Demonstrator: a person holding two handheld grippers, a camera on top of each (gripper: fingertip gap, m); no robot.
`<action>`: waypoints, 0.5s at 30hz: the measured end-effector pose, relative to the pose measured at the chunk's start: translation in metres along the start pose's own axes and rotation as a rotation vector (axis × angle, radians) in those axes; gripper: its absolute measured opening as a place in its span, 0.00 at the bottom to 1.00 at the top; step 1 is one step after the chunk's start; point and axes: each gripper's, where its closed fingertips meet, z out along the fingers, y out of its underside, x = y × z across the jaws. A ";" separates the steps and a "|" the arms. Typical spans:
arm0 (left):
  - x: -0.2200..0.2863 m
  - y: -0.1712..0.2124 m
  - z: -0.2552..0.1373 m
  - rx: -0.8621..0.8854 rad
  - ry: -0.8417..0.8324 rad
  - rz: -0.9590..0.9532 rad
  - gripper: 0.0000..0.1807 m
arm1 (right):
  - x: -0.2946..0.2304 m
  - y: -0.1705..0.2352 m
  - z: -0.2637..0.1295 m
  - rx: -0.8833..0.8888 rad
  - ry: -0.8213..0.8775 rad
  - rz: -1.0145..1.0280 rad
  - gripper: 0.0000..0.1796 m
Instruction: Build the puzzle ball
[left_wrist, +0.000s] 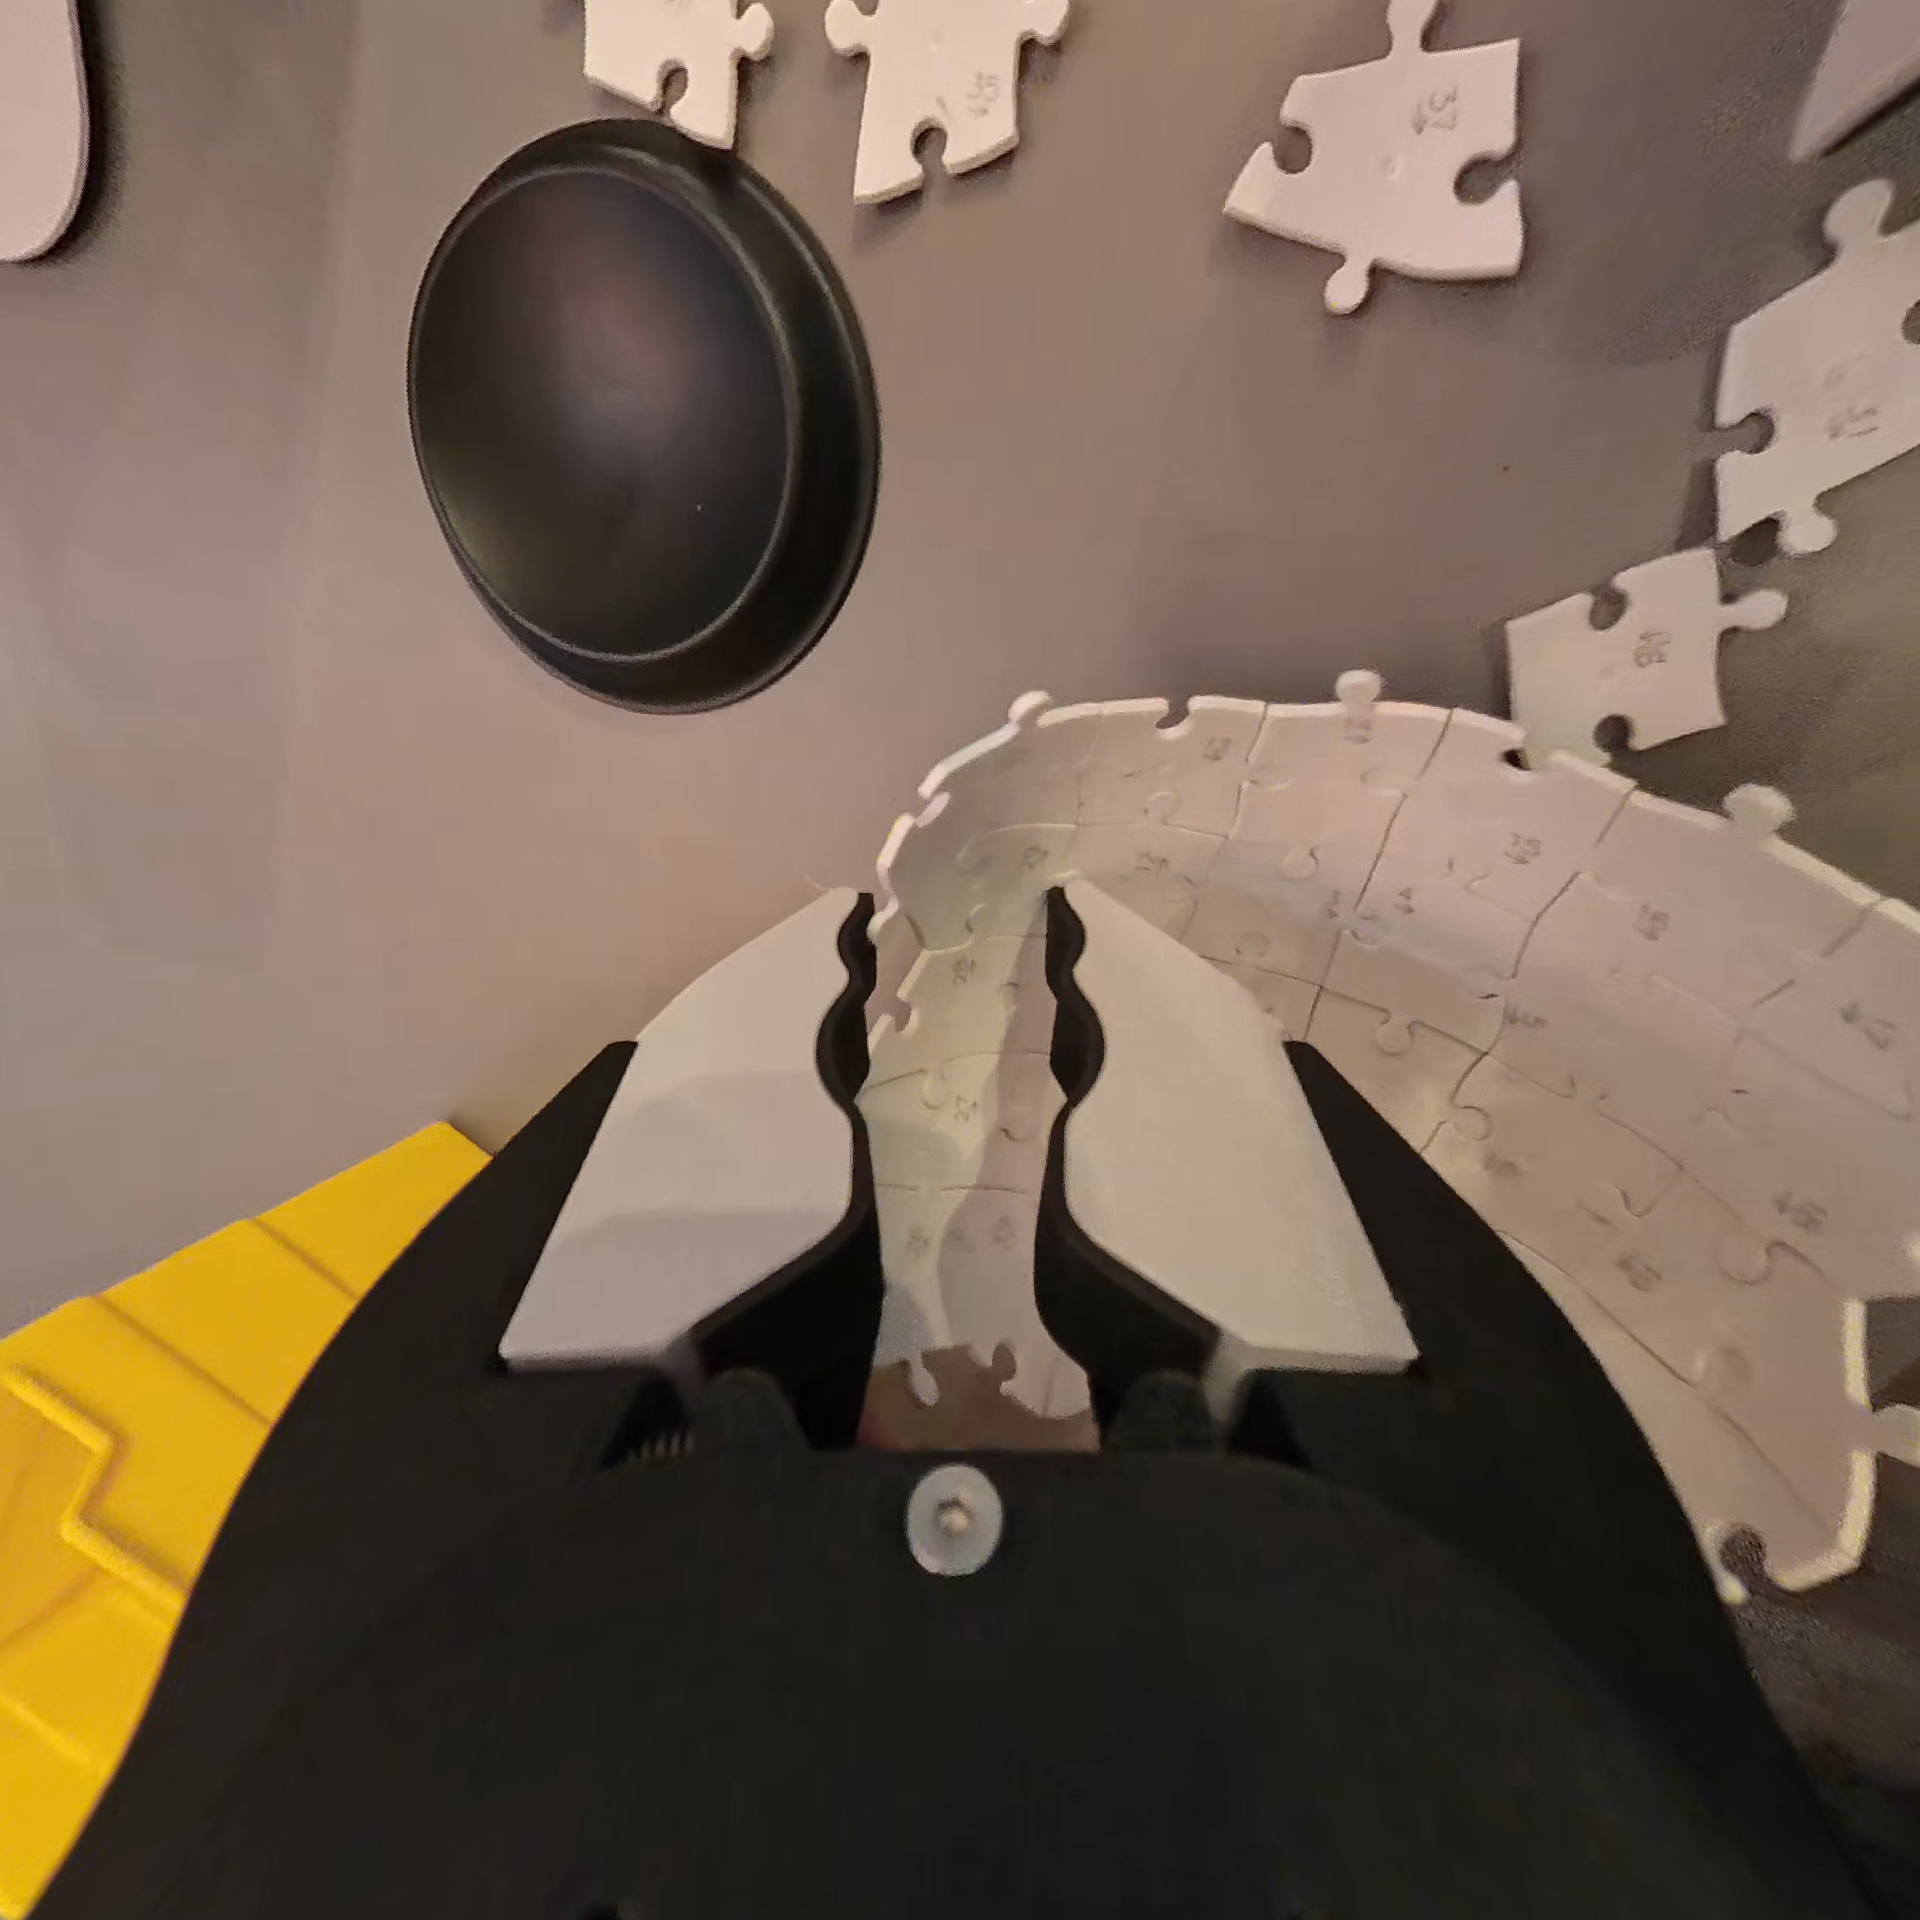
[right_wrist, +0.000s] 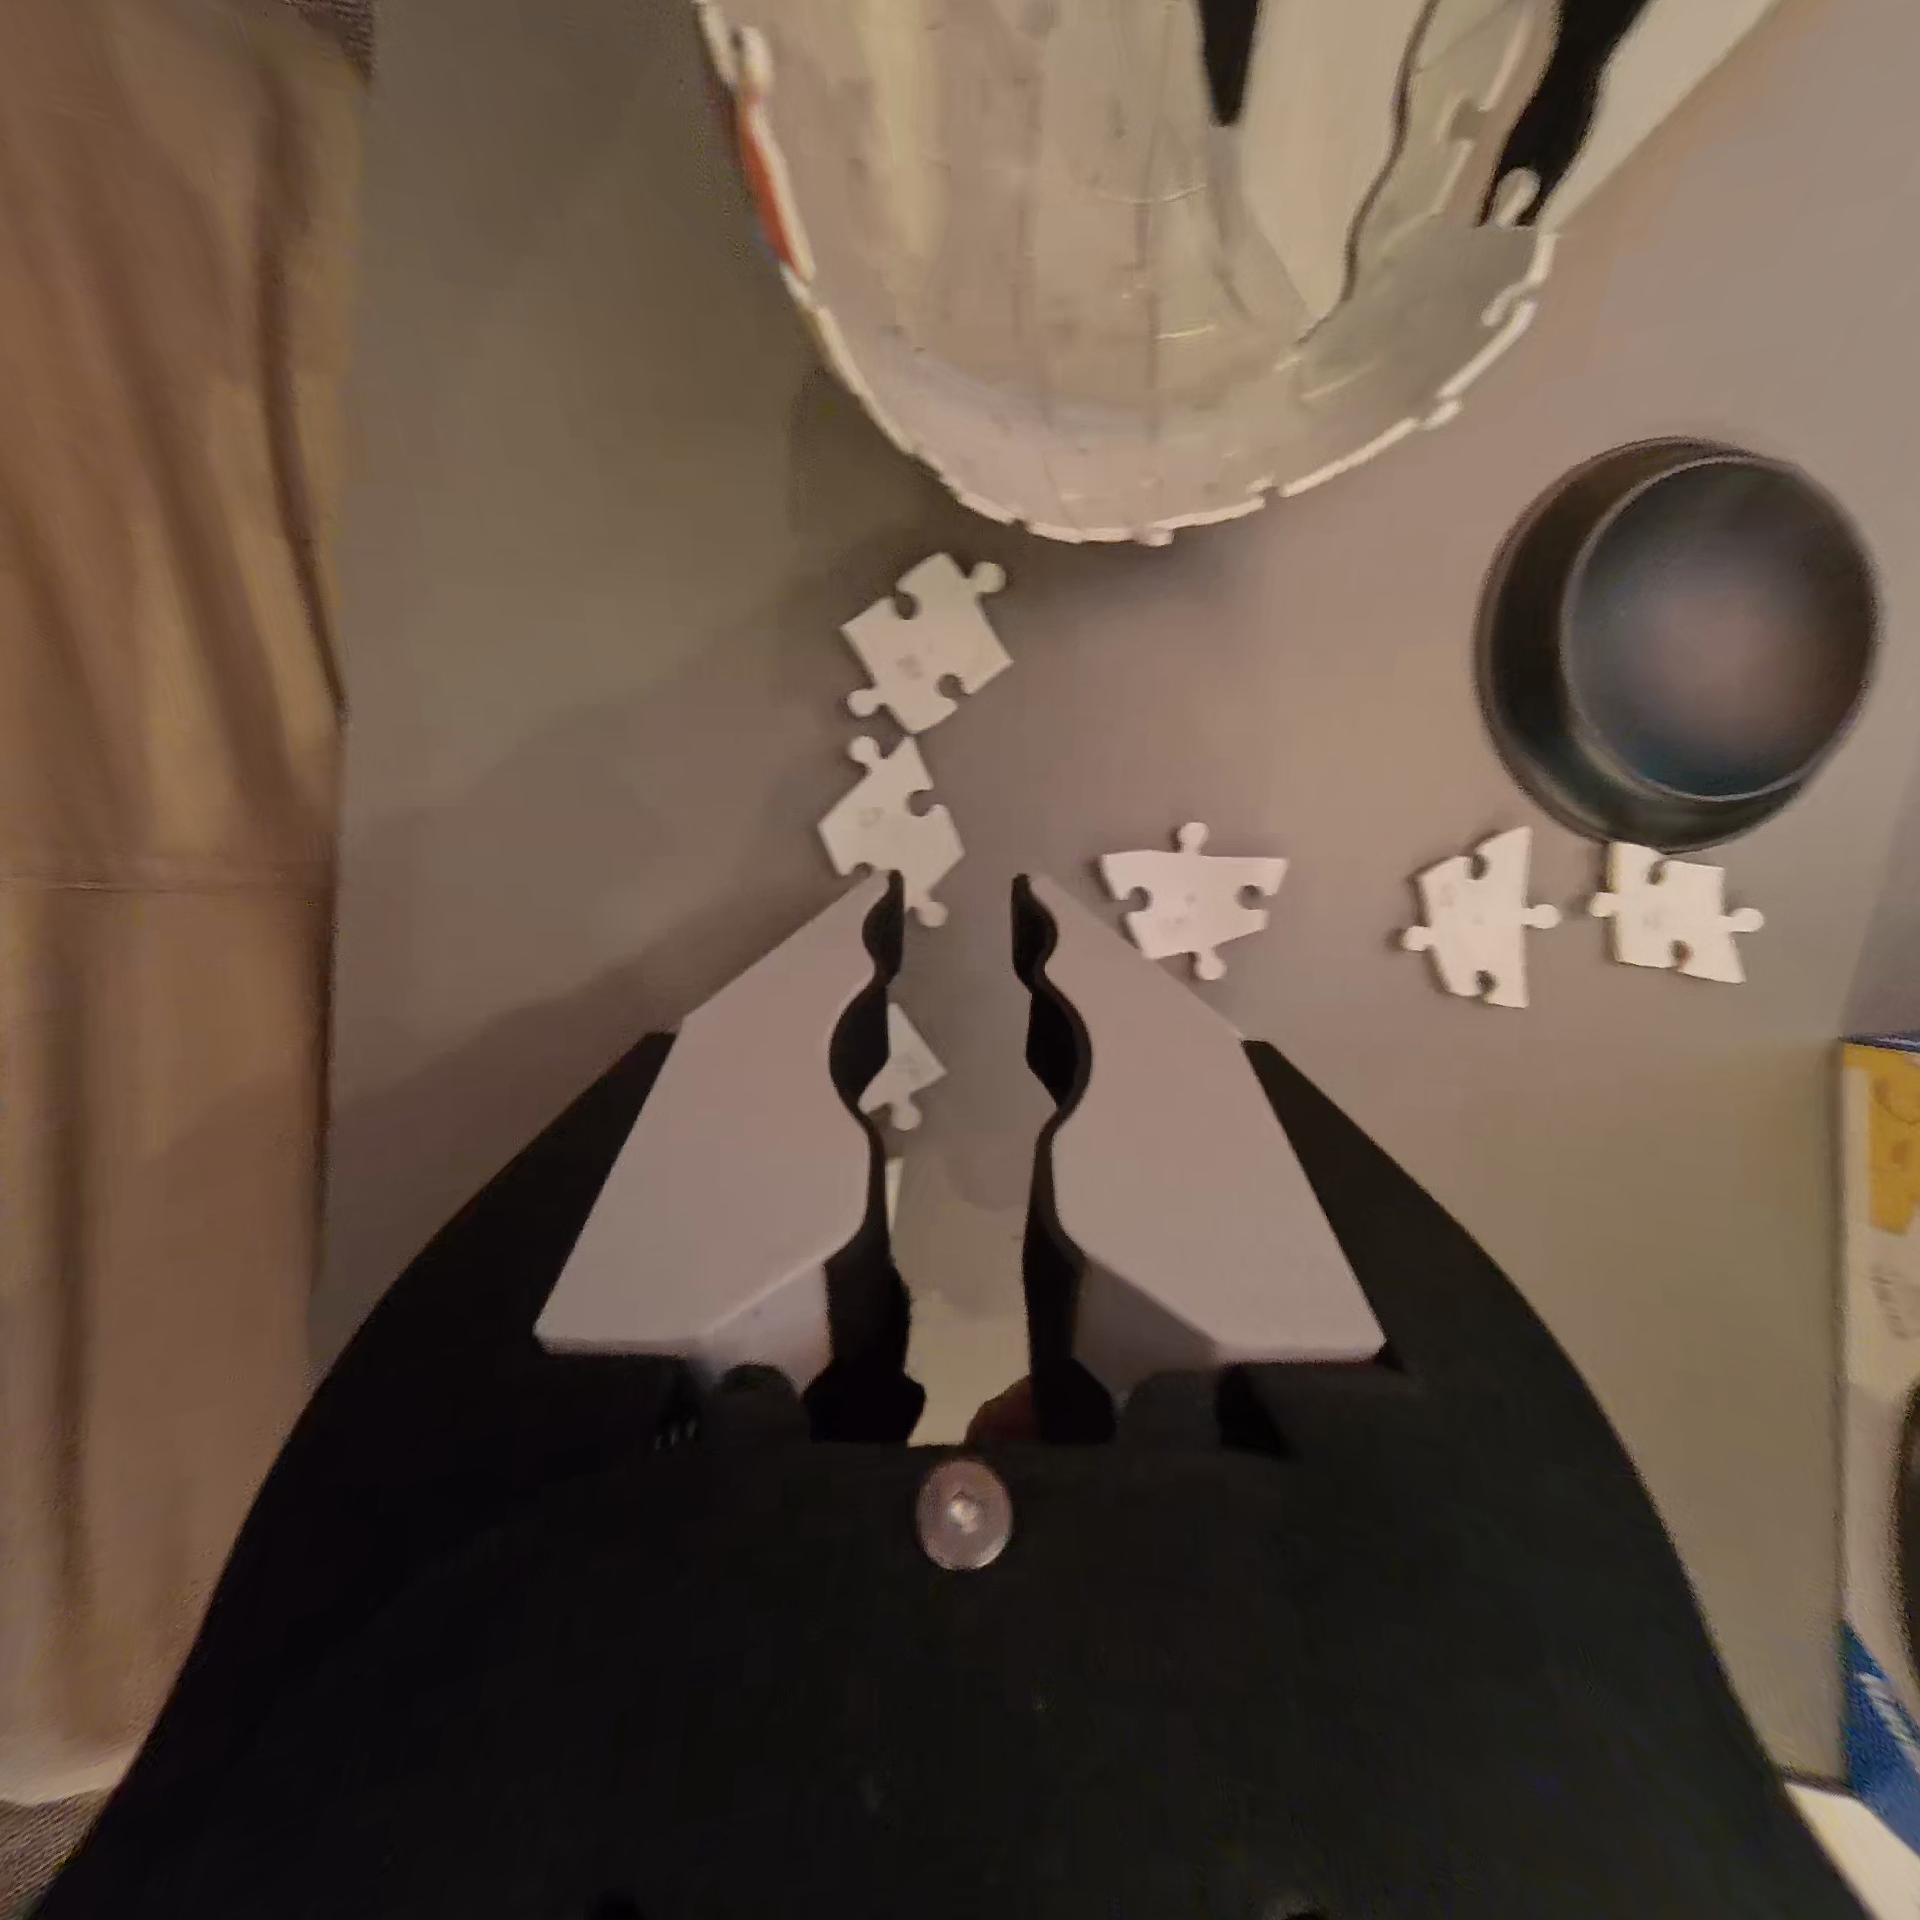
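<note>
A: We see the grey table (left_wrist: 260, 727) bearing the half-built puzzle ball (left_wrist: 1455, 997), a curved white shell, with its rim between our left gripper (left_wrist: 956, 909) fingers; whether they pinch it we cannot tell.

B: Beside it sits the black stand (left_wrist: 634, 416). Our right gripper (right_wrist: 956, 883) hangs slightly open and empty over loose puzzle pieces (right_wrist: 1190, 899).

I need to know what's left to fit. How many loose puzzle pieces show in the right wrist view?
6. Two stacked left of centre, one between the fingers, one right of the fingertips, two below the black stand. More may be hidden.
</note>
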 end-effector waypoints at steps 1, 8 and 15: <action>0.000 -0.001 0.001 -0.007 0.004 0.008 0.17 | -0.007 0.000 0.002 -0.003 -0.025 0.012 0.12; 0.004 -0.009 0.007 -0.051 0.028 0.097 0.19 | -0.006 0.003 0.022 -0.036 0.005 0.023 0.10; 0.007 -0.012 0.008 -0.073 0.048 0.169 0.19 | 0.019 0.002 0.023 -0.009 0.048 -0.036 0.08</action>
